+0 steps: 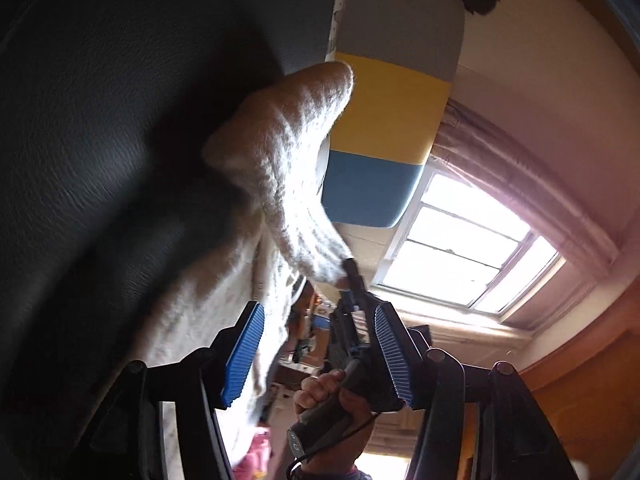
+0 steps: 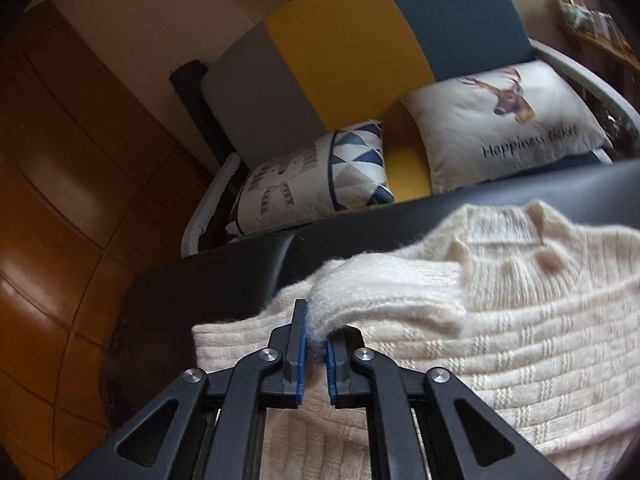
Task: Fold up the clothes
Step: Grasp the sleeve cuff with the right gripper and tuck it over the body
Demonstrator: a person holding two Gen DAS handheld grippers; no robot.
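Sleeve-fold step on a cream knit sweater (image 2: 500, 320), which lies spread on a black leather-look surface (image 2: 224, 280), likely an ottoman or bench, just in front of a striped sofa (image 2: 348, 52) with two printed cushions. The sweater covers the near right part of that surface; its collar points toward the far edge by the sofa.

The right gripper (image 2: 316, 344) is nearly closed, blue pads pinching the sleeve cuff (image 2: 332, 316), with the sleeve lifted and doubled over the body of the sweater. The left wrist view shows the same pinch from the other side, with a hand (image 1: 332, 404) on the right gripper's handle and the sleeve (image 1: 288, 168) hanging from its tips.

The left gripper (image 1: 320, 356) is wide open and holds nothing; the sweater edge sits near its left pad, contact unclear.

Next move, as I judge it: carry the cuff across toward the middle of the sweater, lay it flat, release. The left could pin the body so the knit doesn't drag. Risk: the fuzzy yarn may snag on the pads at release.
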